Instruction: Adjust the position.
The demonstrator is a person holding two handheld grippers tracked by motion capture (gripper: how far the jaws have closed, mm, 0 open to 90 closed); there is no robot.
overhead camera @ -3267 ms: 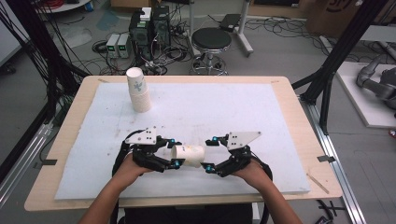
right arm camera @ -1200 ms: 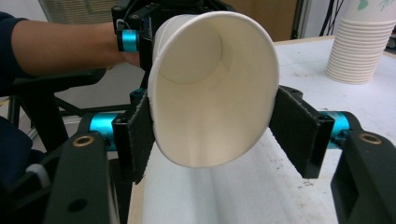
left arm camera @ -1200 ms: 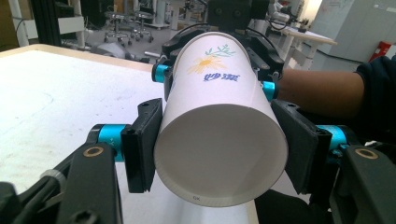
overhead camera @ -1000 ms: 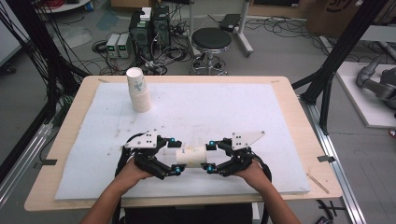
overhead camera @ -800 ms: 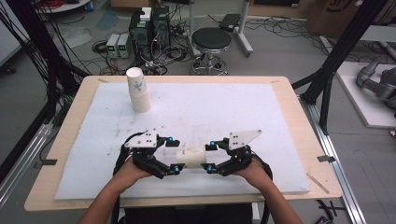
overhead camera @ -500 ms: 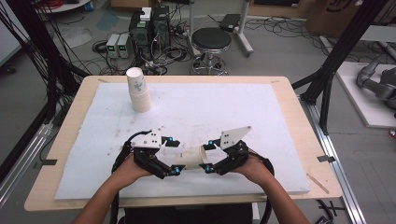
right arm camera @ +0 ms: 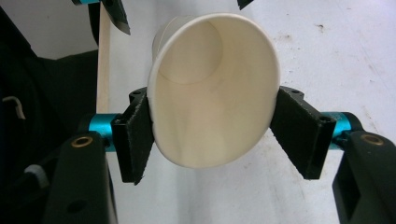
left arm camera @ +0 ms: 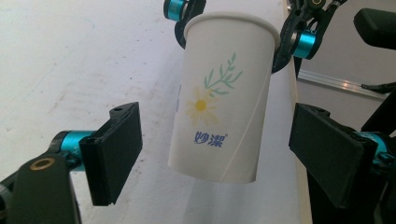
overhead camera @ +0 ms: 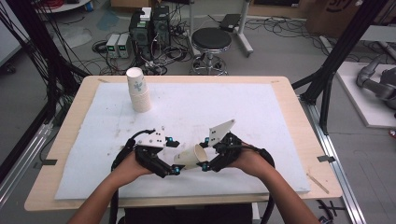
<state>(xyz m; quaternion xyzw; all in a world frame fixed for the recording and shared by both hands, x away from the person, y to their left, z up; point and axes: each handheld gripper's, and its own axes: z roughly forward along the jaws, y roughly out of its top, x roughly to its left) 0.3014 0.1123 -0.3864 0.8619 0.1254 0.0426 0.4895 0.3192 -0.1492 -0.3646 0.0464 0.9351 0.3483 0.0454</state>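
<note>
My right gripper (overhead camera: 204,164) is clamped on the rim end of the paper cup (overhead camera: 190,157); in the right gripper view its pads squeeze the mouth of the cup (right arm camera: 212,93) into an oval from both sides. A second ago this cup was bridged level between my two grippers at the near edge of the white mat (overhead camera: 261,112); now its open end is tipped up and to the right, lifted off the mat, with only the right gripper carrying it.

My left gripper (overhead camera: 176,166) has let go. Its jaws have just been closing a little, but in the left gripper view the cup (left arm camera: 219,102) hangs between the two pads with clear gaps on either side, so they stand wide and touch nothing.

I read this as a cup pulled free and handed over to the right side, ready to be set down.

Farther off, at the far left of the mat, the stack of cups (overhead camera: 138,89) stands upside down where it stood before, well apart from my hands.
</note>
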